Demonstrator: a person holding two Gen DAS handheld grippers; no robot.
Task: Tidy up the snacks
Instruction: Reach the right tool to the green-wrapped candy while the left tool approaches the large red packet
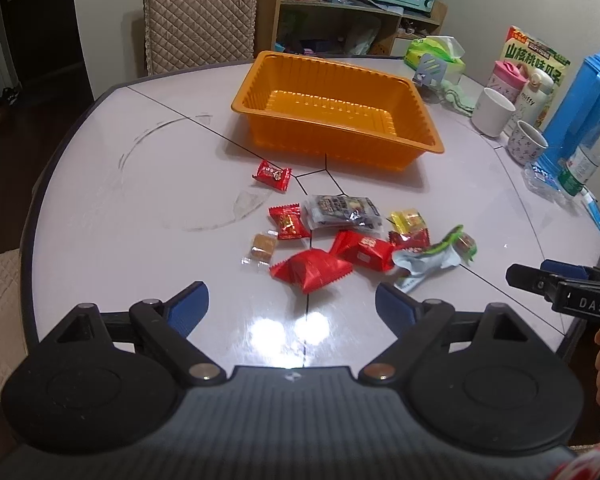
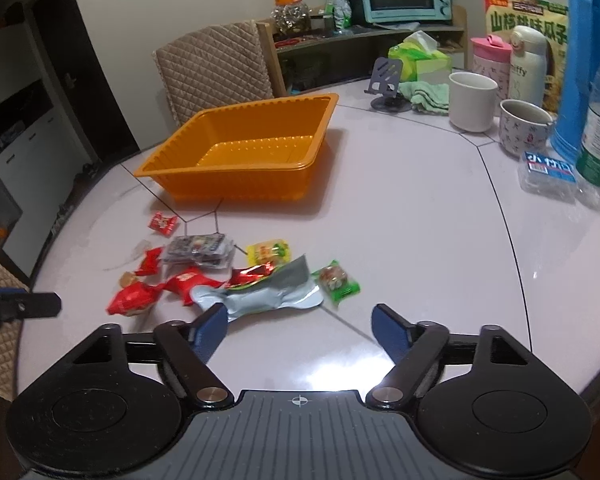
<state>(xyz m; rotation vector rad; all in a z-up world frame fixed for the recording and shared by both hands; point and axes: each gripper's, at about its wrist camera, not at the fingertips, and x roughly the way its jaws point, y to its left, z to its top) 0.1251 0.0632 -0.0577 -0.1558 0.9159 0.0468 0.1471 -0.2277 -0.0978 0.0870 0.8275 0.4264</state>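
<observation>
Tongs: left (image 1: 292, 300) and right (image 2: 300, 322) spread, empty.
Risk: crinkly wrappers (image 1: 312, 270) might slip, missing tray (image 1: 380, 120).

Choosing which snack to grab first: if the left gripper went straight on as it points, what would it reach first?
Probably the big red foil packet, which lies nearest, centred ahead of the open left gripper; depth is uncertain.

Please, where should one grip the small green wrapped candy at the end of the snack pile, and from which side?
Probably the green candy by its middle, from above, fingers across its narrow width: it lies flat, with bare table on its outer side.
</observation>
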